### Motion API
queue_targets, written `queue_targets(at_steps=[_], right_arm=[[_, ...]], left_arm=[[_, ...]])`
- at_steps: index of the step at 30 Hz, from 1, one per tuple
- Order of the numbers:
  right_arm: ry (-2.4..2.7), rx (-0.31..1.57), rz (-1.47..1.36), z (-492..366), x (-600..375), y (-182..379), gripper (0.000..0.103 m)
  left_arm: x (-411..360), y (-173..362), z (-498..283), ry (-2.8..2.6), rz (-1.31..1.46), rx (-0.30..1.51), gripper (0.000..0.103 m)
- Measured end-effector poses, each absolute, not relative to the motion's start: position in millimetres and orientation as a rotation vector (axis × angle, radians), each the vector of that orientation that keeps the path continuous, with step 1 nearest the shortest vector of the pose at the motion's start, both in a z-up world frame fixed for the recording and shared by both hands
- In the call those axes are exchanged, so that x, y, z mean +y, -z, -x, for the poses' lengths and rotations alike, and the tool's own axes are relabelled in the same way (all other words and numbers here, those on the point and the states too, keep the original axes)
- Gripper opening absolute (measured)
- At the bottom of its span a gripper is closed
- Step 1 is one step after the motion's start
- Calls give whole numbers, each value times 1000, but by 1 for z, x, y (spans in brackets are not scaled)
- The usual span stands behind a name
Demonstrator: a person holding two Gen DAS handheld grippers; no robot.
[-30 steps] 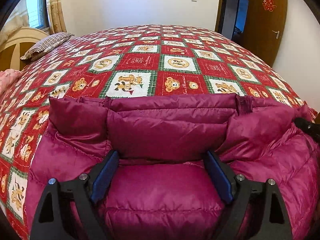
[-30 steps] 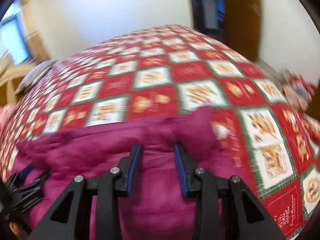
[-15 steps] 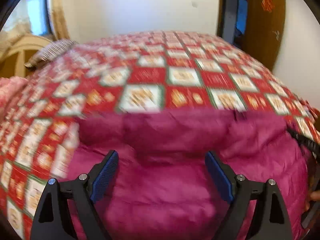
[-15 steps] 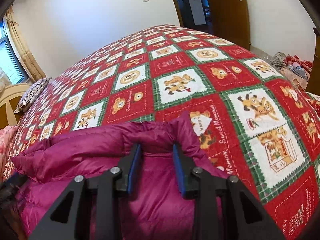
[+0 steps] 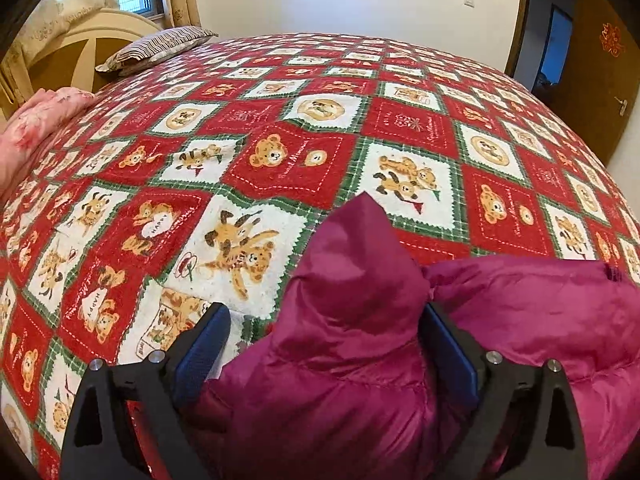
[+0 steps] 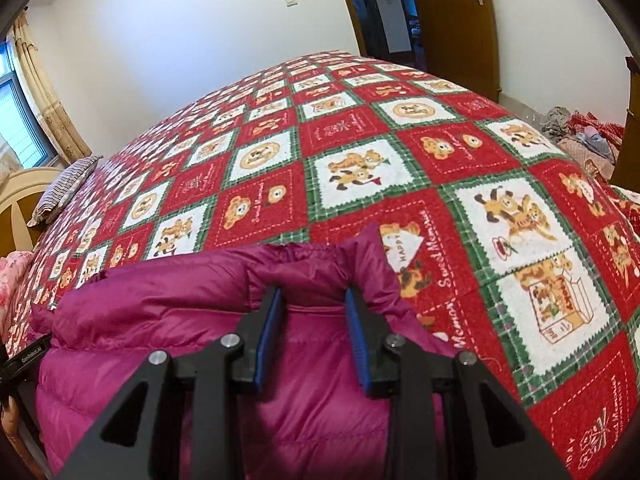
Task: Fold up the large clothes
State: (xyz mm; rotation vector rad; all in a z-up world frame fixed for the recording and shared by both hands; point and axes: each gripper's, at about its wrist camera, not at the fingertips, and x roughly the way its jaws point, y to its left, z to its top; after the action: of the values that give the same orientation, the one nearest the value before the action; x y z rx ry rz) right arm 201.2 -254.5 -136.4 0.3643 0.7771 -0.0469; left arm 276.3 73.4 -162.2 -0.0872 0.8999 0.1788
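The puffy magenta down jacket [image 5: 520,320] is lying bunched on the near edge of the bed, on top of the red and white bear-print bedspread [image 5: 280,160]. Its shell is looking thin and glossy, so it is probably going to be light, soft and rather slippery, springing back when pressed and sliding out of a shallow pinch. The stitched seams and the rolled edge along the top are likely offering the firmest hold, since the fabric is doubling there.

The left gripper [image 5: 324,344] is standing with its fingers spread wide around a peaked corner of the jacket; the right pad is touching the fabric, while the left pad is sitting apart from it over the bedspread, so nothing is being pinched yet. The right gripper [image 6: 314,330] is reaching over the jacket's other end, with its pads drawn part way together on either side of the rolled edge [image 6: 312,256]. Fabric is sitting between them, but whether they are actually squeezing it cannot be told from this view.

Judging by this, both corners are being lined up for a lift or fold, and a deeper bite into the padding seems wise.

Farther out, a striped pillow [image 5: 156,46] is resting by the headboard, a pink quilt [image 5: 36,120] is lying at the left edge, and a wooden door [image 6: 452,12] is standing beyond the bed.
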Motion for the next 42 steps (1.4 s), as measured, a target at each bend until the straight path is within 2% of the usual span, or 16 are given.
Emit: queue_targets(at_steps=[8,16,17,18,28,34,42], right_arm=[[139,821,-189,-198,-234,120,34],[-41,662,-241,-120,-176,70,34],[-66,665,-236,-116,-165,70,33],[-96,671,-229,-109,-152,70,27],[-212,732,-217,-89,-86,97,25],[-202,798,-159,-97,-66,123,25],[-202,810,-132,-97,-65,135,25]], left_arm=[[74,140,-253,-190,52,895,97],[57,104,-186,-120,-21,806,97],[55,102,-181,-119,-29,801,97],[53,99,-174,-117,-37,794,97],[94,114,-110,-165,117,803,97],[100,143,-106,-160,206,880,97],[99,155,-92,-111,358,866,97]])
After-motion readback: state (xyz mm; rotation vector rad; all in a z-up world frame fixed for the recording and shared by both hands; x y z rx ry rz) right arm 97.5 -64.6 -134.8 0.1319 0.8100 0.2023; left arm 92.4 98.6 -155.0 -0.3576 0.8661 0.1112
